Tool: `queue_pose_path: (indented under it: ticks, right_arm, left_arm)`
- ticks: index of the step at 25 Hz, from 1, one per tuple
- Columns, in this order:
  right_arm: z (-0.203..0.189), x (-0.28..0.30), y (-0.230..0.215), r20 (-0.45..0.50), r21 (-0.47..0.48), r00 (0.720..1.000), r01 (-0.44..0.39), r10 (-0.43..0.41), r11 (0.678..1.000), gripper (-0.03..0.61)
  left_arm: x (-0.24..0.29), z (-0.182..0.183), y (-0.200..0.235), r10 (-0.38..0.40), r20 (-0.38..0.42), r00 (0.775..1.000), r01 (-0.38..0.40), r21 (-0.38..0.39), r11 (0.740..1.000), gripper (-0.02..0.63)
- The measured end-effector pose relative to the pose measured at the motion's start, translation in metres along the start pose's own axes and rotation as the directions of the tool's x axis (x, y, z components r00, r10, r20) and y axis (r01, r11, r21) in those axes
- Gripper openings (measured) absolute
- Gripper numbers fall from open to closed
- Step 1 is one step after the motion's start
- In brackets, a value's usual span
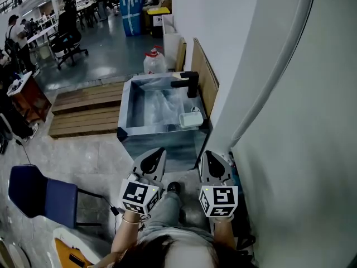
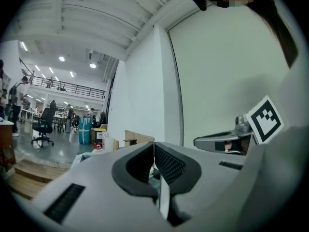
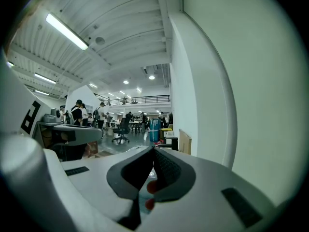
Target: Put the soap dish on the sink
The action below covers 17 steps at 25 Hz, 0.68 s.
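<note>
White soap dish (image 1: 191, 119) on sink (image 1: 124, 108) rim by wall; left gripper (image 1: 159, 152), right gripper (image 1: 208, 154) well short, jaws together, empty.

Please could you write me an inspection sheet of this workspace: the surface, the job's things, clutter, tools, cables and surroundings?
Surface: sink with a black faucet at its far right; the basin looks shiny.
Job's things: white soap dish lies at the sink's near right corner, apart from both tools.
Clutter: water jug with a red cap behind the sink; boards leaning on the wall.
Tools: left tool and right tool both shut, empty, side by side short of the sink.
Cables: thin dark cable on the floor at far left.
Surroundings: blue chair, wooden steps, people at desks far off.
</note>
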State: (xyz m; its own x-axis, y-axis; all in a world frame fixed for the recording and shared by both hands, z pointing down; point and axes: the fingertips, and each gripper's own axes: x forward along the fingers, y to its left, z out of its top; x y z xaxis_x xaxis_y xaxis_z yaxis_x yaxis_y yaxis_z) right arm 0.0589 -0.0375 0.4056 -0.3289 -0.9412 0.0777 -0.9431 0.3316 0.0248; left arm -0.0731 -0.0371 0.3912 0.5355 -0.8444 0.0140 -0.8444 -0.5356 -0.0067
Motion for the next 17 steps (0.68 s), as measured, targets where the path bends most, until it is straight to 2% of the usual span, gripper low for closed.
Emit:
queue_pose_path:
  ticks: [17]
  right_arm:
    - [-0.004, 0.0, -0.006, -0.018, -0.005, 1.0, -0.008, 0.008, 1.0, 0.026]
  left_arm:
    - [0.013, -0.002, -0.019, -0.041, -0.017, 0.999, 0.041, 0.01, 0.999, 0.009]
